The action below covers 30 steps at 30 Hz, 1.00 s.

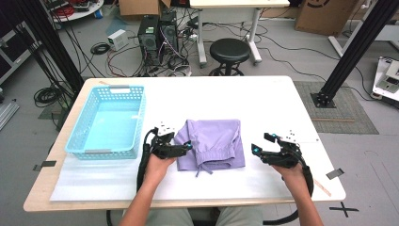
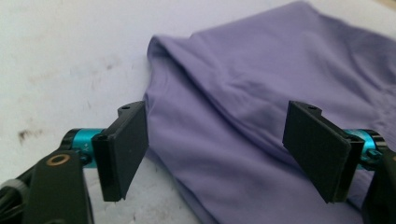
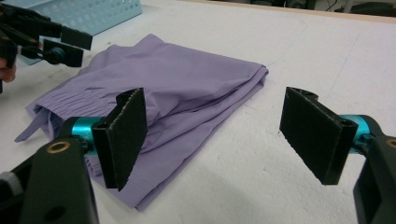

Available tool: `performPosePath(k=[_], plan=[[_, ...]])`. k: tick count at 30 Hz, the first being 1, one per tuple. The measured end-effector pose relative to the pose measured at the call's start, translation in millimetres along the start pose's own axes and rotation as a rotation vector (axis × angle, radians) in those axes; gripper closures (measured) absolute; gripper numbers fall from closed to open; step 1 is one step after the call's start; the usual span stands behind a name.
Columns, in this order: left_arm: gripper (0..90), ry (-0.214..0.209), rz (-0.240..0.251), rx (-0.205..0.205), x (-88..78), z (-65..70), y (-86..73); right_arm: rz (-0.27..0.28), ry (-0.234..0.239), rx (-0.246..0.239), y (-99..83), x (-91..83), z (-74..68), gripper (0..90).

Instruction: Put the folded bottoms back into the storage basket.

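The folded purple shorts lie in the middle of the white table, just right of the blue basket. They look light, soft and floppy, so I'd expect them to sag and unfold if lifted by one point; pinching through all the layers at an edge seems safest. The left gripper sits at the shorts' left edge, jaws wide with cloth between them but not pinched. The right gripper waits apart on the right, jaws wide, holding nothing. The right gripper view shows the waistband and what may be a drawstring; the left gripper view shows the fold edge up close
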<state>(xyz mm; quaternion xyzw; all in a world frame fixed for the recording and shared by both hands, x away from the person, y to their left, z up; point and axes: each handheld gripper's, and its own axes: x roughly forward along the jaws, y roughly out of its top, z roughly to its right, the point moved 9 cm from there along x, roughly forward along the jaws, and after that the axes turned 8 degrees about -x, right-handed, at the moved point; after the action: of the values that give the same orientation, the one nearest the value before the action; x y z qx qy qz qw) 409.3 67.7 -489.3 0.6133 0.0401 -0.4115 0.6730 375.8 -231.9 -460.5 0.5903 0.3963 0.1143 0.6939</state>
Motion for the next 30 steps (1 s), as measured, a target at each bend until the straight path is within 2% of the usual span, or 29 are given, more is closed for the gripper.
performPosePath(k=[3, 6, 8, 13, 19, 26, 29, 30], plan=[[23.2, 0.029, -0.038, 0.0, 5.3, -3.9, -6.8, 0.0, 0.001, 0.001, -0.1, -0.1, 0.2, 23.5], [23.2, 0.034, -0.077, -0.018, 9.8, -6.5, -12.5, 0.003, -0.001, 0.0, -0.3, -0.8, 1.1, 23.5], [23.2, 0.037, -0.082, -0.018, 11.3, -6.6, -13.4, 0.004, -0.002, -0.002, -0.1, -1.1, 1.2, 23.5], [25.7, -0.008, -0.081, -0.038, 12.3, -1.3, -13.2, 0.007, -0.008, -0.002, 0.9, -1.7, 1.3, 23.5], [26.8, -0.066, -0.067, -0.096, 14.7, 3.0, -10.4, 0.01, -0.009, -0.008, 0.8, -2.0, 1.7, 23.5], [28.3, -0.065, -0.057, -0.095, 20.4, 9.4, -7.7, 0.004, -0.008, -0.007, 0.2, -1.6, 0.8, 23.5], [34.7, -0.055, -0.057, -0.073, 22.9, 13.9, -7.4, 0.003, -0.008, -0.012, 0.4, -1.2, 0.4, 23.5], [39.3, -0.054, -0.061, -0.058, 23.6, 15.3, -7.7, 0.004, -0.009, -0.012, 0.7, -1.2, 0.2, 23.6]])
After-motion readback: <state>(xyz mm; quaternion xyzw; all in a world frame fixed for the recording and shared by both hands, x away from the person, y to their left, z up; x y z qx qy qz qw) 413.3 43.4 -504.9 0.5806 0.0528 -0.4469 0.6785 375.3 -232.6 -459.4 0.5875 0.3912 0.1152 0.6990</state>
